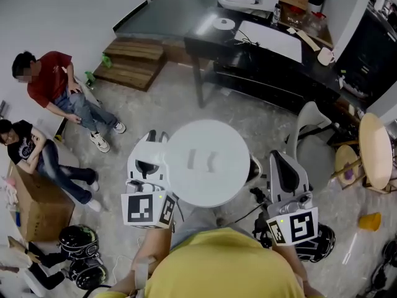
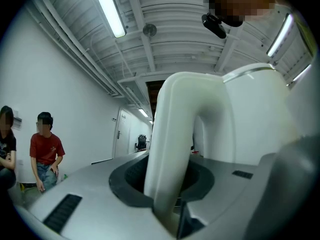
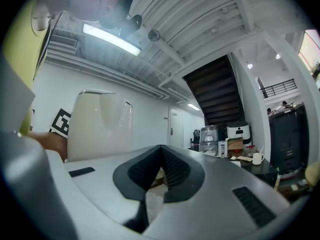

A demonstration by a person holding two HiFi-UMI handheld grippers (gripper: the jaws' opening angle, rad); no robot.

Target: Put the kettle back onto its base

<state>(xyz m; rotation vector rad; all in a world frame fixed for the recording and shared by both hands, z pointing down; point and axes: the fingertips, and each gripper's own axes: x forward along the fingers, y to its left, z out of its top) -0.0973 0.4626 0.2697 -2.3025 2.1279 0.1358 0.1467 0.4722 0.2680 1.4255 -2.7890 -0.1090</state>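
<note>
Plainly, the kettle (image 1: 208,161) hangs mid-frame, its handle (image 2: 175,134) clamped in the left gripper (image 2: 167,194). The right gripper (image 3: 159,169) is closed and empty. The likely base (image 1: 223,23), a disc at upper centre, is well apart, so carrying and seating are left.

Kettle (image 1: 208,160) — between left hand-held gripper (image 1: 155,137) and right hand-held gripper (image 1: 280,158)

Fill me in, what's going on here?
A person in a yellow shirt holds a gripper in each hand. The left gripper is clamped on the handle of the white kettle, holding it up above the floor. The right gripper is shut and empty beside it. The kettle is not on its base yet, and no base clearly shows.
</note>
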